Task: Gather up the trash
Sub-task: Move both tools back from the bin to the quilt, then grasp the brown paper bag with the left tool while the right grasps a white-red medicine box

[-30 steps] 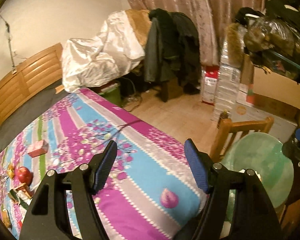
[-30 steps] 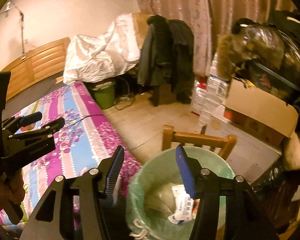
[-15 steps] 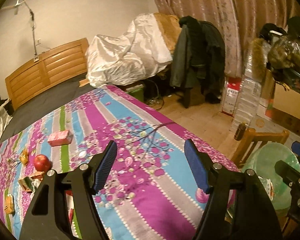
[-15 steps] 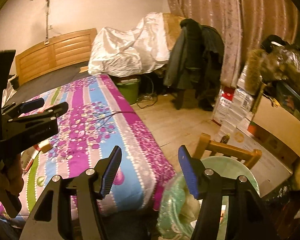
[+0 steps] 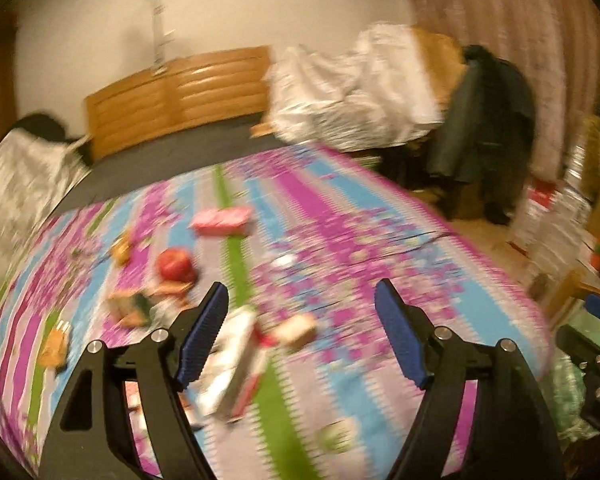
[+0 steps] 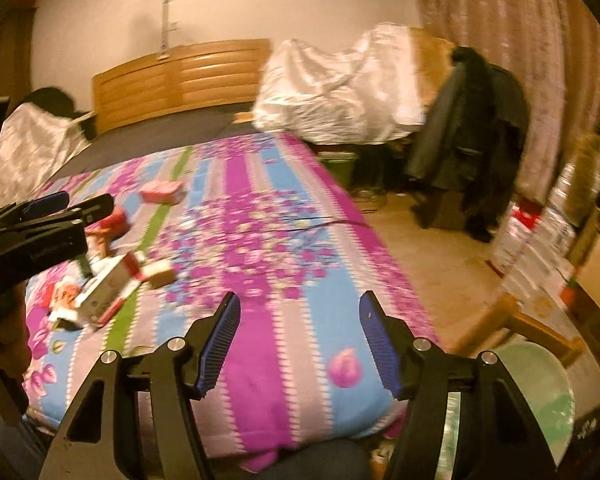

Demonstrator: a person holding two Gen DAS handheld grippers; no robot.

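Note:
Litter lies on the flowered bedspread [image 5: 340, 240]: a pink box [image 5: 222, 220], a red apple [image 5: 175, 264], a white-and-red carton [image 5: 236, 360], a small brown box [image 5: 296, 330] and wrappers [image 5: 132, 308]. My left gripper [image 5: 300, 296] hovers over the carton and brown box, its jaws opening with nothing held. My right gripper [image 6: 299, 300] hangs over the bed's near corner, its jaws opening too, empty. The right wrist view shows the carton [image 6: 108, 288] and the left gripper [image 6: 48, 216] at far left. The green-lined bin [image 6: 540, 392] sits low right.
A wooden headboard [image 5: 180, 92] backs the bed. A white-covered heap [image 6: 332, 92] and dark coats [image 6: 468, 136] stand beyond it. A wooden chair [image 6: 532, 328] and stacked boxes [image 6: 540, 240] crowd the right, with bare floor [image 6: 428, 248] between.
Both views have swung left, away from the bin and onto the bed. The litter now sits near the left gripper. Both pairs of jaws stand a little wider.

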